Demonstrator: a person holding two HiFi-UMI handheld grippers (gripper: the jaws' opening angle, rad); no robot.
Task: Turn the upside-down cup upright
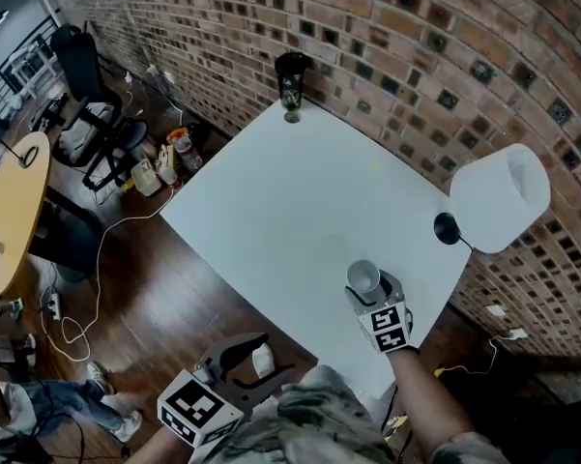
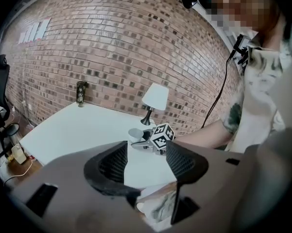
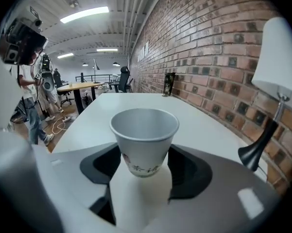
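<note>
A white paper cup [image 1: 363, 278] stands upright, mouth up, near the front right of the white table [image 1: 271, 201]. My right gripper [image 1: 369, 291] holds it low on its sides. In the right gripper view the cup [image 3: 145, 140] fills the gap between the two black pads, and the right gripper [image 3: 145, 173] is shut on it. The left gripper view shows the same cup [image 2: 135, 134] in front of the right gripper's marker cube [image 2: 161, 136]. My left gripper [image 1: 249, 361] hangs off the table's near edge, open and holding nothing [image 2: 146, 165].
A white-shaded lamp [image 1: 498, 199] on a black base stands at the table's right edge by the brick wall. A dark tumbler [image 1: 291, 80] sits at the far corner. Chairs [image 1: 87, 95], bottles and cables lie on the wooden floor to the left.
</note>
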